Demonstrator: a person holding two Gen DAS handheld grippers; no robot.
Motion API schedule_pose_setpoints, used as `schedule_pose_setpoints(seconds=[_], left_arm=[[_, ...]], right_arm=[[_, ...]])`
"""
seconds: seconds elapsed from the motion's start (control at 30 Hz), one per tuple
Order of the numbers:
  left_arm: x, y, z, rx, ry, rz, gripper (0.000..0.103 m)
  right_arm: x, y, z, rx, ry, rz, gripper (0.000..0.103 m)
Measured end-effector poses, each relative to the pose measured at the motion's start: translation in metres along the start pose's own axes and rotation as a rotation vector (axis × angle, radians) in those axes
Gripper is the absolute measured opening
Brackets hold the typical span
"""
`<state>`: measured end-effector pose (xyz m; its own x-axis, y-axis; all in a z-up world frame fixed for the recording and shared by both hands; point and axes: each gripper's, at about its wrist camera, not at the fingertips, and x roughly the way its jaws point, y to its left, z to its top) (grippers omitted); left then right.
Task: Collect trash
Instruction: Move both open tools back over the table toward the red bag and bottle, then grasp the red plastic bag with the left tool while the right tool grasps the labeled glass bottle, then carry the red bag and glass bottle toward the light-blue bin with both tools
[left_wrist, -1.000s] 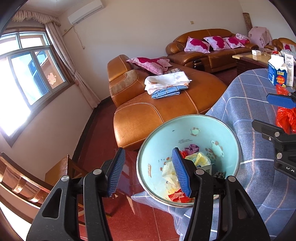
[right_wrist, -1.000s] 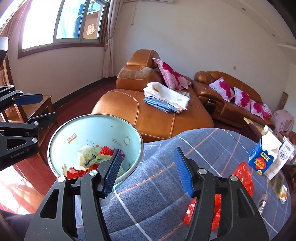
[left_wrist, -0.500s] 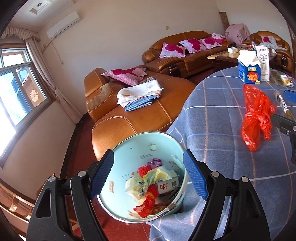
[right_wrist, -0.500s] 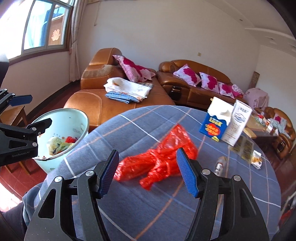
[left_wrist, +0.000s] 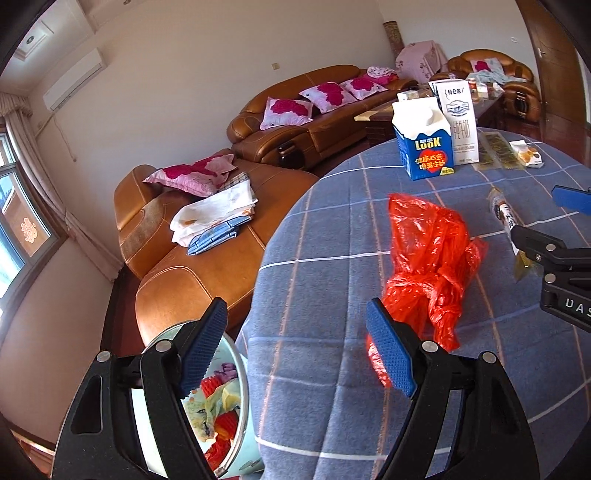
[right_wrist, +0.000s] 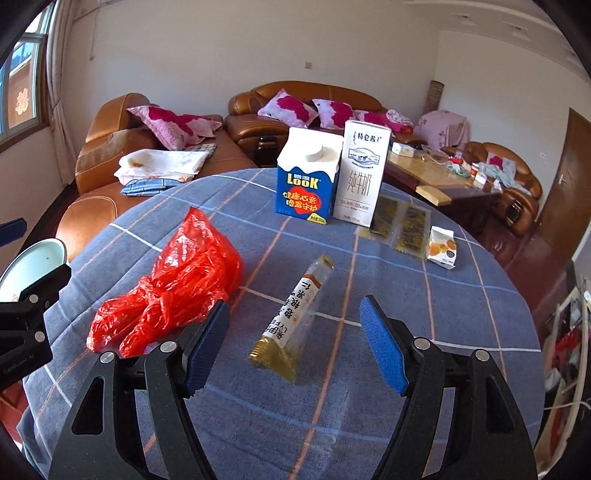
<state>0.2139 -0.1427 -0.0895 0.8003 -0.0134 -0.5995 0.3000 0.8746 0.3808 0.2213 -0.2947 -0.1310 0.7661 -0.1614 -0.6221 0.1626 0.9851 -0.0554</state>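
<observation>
- Now, left wrist view: the left claw is wide open and holds nothing. The red bag lies just ahead to its right, near the bench edge above the bin.
- Right wrist view: the right claw is wide open and empty; the wrapper lies between its fingers, long axis pointing away, so I judge this claw nearer.

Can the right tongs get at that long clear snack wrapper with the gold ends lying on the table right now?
Probably yes. The right tongs are open, and the long clear snack wrapper with gold ends lies flat between and just ahead of their tips. The crumpled red plastic bag sits off to the left, not in the way.
</observation>
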Motion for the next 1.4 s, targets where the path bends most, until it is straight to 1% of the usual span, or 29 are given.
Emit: schedule_pose_setpoints(seconds=[0.13,0.23,0.3,0.37,0.5,0.57,0.67,0.7,0.73,0.77,0.8,0.83,0.87,0.97,1.1,1.23,1.3,1.4], left_arm=[[0.01,-0.014,0.005,0.009,0.02,-0.025,0.076],[0.012,-0.025,0.008,0.033,0.02,-0.049,0.076],[0.012,-0.035,0.007,0.069,0.013,-0.061,0.076],[0.016,-0.043,0.006,0.095,0.021,-0.068,0.076],[0.025,-0.054,0.008,0.112,0.041,-0.089,0.076],[0.032,-0.057,0.009,0.113,0.06,-0.098,0.076],[0.038,-0.057,0.009,0.1,0.082,-0.11,0.075],[0.038,-0.057,0.009,0.095,0.087,-0.118,0.073],[0.04,-0.057,0.008,0.093,0.093,-0.128,0.063],[0.041,-0.057,0.008,0.093,0.103,-0.143,0.047],[0.043,-0.057,0.007,0.091,0.115,-0.161,0.041],[0.045,-0.056,0.006,0.083,0.126,-0.181,0.032],[0.048,-0.056,0.005,0.075,0.136,-0.202,0.017],[0.048,-0.055,0.002,0.076,0.138,-0.207,0.003],[0.039,-0.046,0.001,0.049,0.122,-0.208,0.001],[0.016,-0.025,-0.007,0.005,0.079,-0.155,0.001],[0.007,-0.015,-0.013,-0.021,0.072,-0.14,0.001],[-0.007,-0.003,-0.02,-0.051,0.057,-0.106,0.001]], right_arm=[[0.016,-0.008,0.005,0.029,0.047,0.013,0.072],[0.028,-0.013,0.006,0.045,0.103,0.038,0.07],[0.033,-0.018,0.005,0.053,0.129,0.055,0.061],[0.034,-0.022,0.004,0.062,0.152,0.078,0.045],[0.034,-0.029,-0.002,0.09,0.194,0.109,0.037],[0.037,-0.029,-0.005,0.089,0.216,0.123,0.03],[0.035,-0.031,-0.006,0.092,0.21,0.141,0.024],[0.035,-0.029,-0.006,0.084,0.211,0.145,0.022],[0.035,-0.029,-0.006,0.079,0.213,0.149,0.018],[0.035,-0.028,-0.006,0.077,0.213,0.151,0.017],[0.035,-0.028,-0.006,0.073,0.213,0.153,0.017],[0.035,-0.027,-0.005,0.069,0.212,0.155,0.016],[0.035,-0.026,-0.005,0.065,0.211,0.156,0.016],[0.034,-0.027,-0.005,0.065,0.209,0.162,0.015],[0.033,-0.026,-0.005,0.065,0.196,0.17,0.014],[0.028,-0.024,-0.005,0.049,0.168,0.177,0.014],[0.025,-0.022,-0.005,0.036,0.154,0.181,0.011],[0.018,-0.017,-0.004,0.008,0.124,0.188,0.011]])
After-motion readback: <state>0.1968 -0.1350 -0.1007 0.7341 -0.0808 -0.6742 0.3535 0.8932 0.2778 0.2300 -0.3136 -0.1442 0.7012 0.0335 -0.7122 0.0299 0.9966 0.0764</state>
